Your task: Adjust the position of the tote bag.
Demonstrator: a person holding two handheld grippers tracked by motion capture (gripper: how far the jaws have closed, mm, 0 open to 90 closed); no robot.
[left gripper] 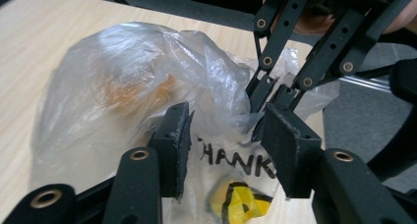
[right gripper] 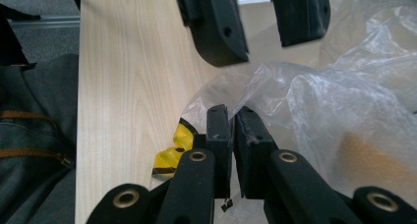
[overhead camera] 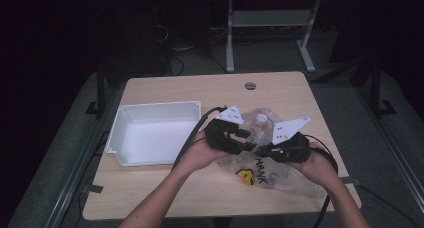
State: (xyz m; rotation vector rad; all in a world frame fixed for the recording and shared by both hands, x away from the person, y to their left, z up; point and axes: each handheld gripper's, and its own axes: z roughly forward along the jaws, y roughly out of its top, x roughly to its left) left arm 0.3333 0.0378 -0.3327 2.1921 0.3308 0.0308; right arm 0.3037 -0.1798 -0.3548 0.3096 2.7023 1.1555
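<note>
Clear plastic bag (overhead camera: 270, 158) with black lettering, a yellow-black mark, perhaps something orange inside; white bin (overhead camera: 150, 133)

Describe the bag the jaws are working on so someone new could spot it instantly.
Start at the wooden table; the white bin sits on its left half. To the right of the bin, under the left gripper and right gripper, lies the plastic bag. It is clear and crinkled, with black "HANK" lettering, a yellow mark and something orange inside.

Both grippers, left gripper (overhead camera: 248, 140) and right gripper (overhead camera: 261, 150), are black with brass-ringed screws, white three-cornered plates and black cables.
</note>
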